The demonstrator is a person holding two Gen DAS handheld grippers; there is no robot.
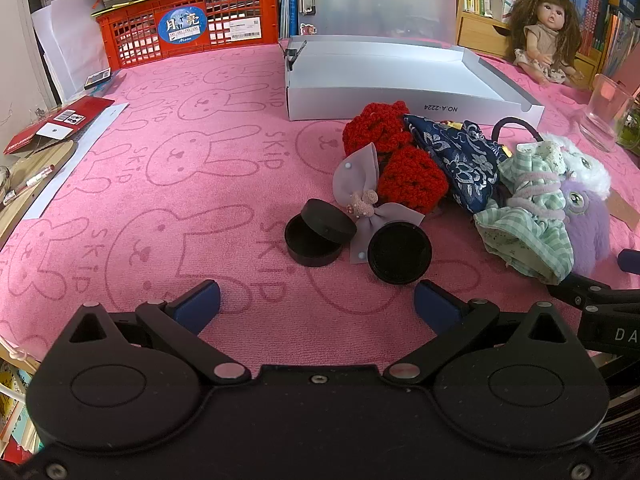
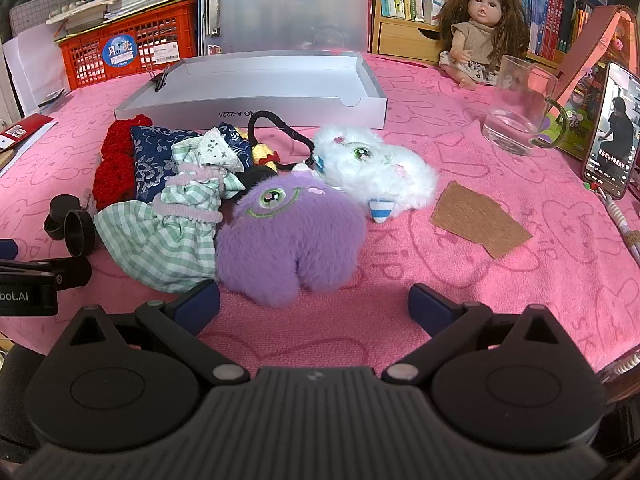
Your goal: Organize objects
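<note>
A pile of small things lies on the pink towel in front of an open grey box (image 1: 400, 96) (image 2: 256, 96): a red crochet piece (image 1: 400, 160), a blue patterned pouch (image 1: 456, 156), a green checked cloth (image 2: 168, 232), a purple plush (image 2: 288, 232), a white plush (image 2: 376, 168), a grey bow clip (image 1: 360, 196), a black hair tie (image 2: 276, 124). Two black round cases (image 1: 316, 236) (image 1: 400, 252) lie just ahead of my open, empty left gripper (image 1: 316, 304). My right gripper (image 2: 314, 304) is open and empty, just short of the purple plush.
A glass mug (image 2: 520, 108), a phone (image 2: 608, 132) and a brown card (image 2: 476, 216) are at the right. A doll (image 2: 476, 28) sits at the back by bookshelves. A red crate (image 1: 188, 20) stands back left; papers and a pen (image 1: 28, 184) lie at the left edge.
</note>
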